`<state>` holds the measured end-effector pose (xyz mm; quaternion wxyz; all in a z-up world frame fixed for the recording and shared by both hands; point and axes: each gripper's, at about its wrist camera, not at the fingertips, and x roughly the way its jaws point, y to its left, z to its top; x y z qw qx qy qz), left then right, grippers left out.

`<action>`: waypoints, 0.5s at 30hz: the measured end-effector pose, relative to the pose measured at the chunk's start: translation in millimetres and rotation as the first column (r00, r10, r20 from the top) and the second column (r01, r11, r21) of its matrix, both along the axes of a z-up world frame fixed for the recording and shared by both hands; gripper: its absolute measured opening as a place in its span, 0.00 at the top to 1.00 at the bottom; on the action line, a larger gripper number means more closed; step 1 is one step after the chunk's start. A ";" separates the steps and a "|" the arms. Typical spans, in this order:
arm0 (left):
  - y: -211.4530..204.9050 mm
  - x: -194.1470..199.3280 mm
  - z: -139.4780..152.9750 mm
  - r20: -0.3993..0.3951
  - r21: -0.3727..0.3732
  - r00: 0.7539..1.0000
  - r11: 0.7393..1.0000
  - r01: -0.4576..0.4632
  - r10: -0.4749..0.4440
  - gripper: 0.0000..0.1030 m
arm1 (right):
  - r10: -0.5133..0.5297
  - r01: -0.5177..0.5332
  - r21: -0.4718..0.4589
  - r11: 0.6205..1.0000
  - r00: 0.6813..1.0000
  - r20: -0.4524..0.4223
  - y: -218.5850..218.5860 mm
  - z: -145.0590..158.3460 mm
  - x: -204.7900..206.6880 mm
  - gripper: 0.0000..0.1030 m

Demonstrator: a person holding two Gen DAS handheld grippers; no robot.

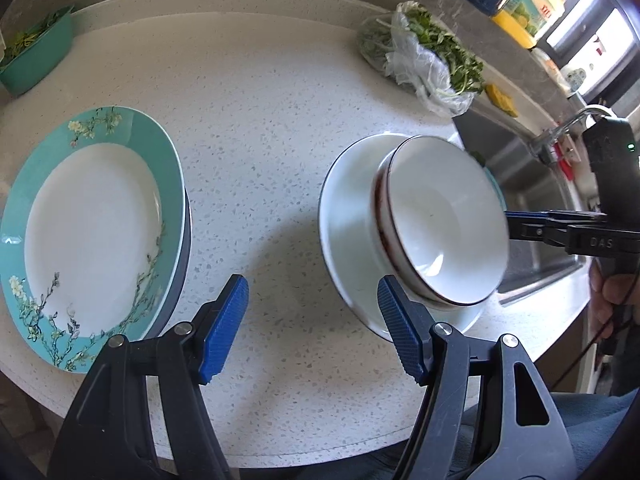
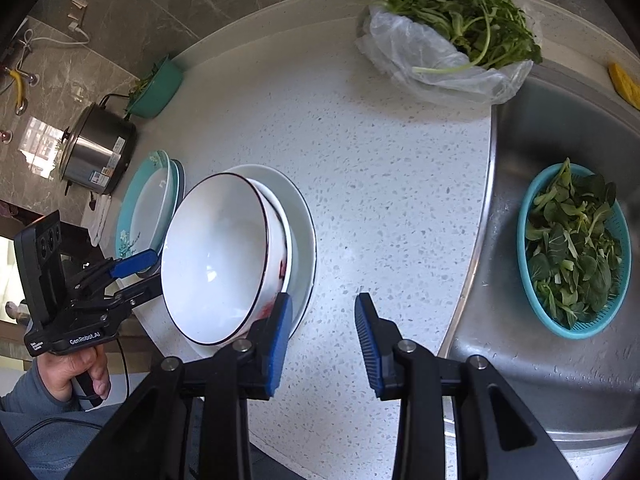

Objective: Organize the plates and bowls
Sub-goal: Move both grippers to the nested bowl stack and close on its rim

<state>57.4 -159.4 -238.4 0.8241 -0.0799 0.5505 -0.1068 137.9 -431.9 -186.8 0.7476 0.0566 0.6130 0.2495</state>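
Nesting white, dark-rimmed bowls (image 2: 224, 256) tilted on a white plate (image 1: 348, 216), teal floral plate (image 1: 92, 236) apart, both jaws spread, empty.

Home kitchen: steel sink (image 2: 560, 360), speckled countertop (image 2: 380, 160), greens (image 2: 460, 4).
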 end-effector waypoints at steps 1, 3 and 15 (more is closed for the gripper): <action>-0.9 0.8 -1.3 -0.001 0.002 1.000 1.000 0.000 0.000 0.36 | 0.003 -0.003 -0.002 1.000 1.000 -0.001 0.9 -1.0 0.2 0.64; -3.8 2.5 -2.4 0.000 0.017 1.000 1.000 0.006 -0.006 0.36 | 0.012 -0.012 -0.006 1.000 1.000 -0.003 2.5 -2.6 0.7 0.64; -13.6 17.2 -16.2 -0.023 0.059 0.999 0.998 0.023 -0.022 0.36 | 0.055 -0.054 -0.030 0.998 0.998 0.016 13.6 -14.1 1.5 0.65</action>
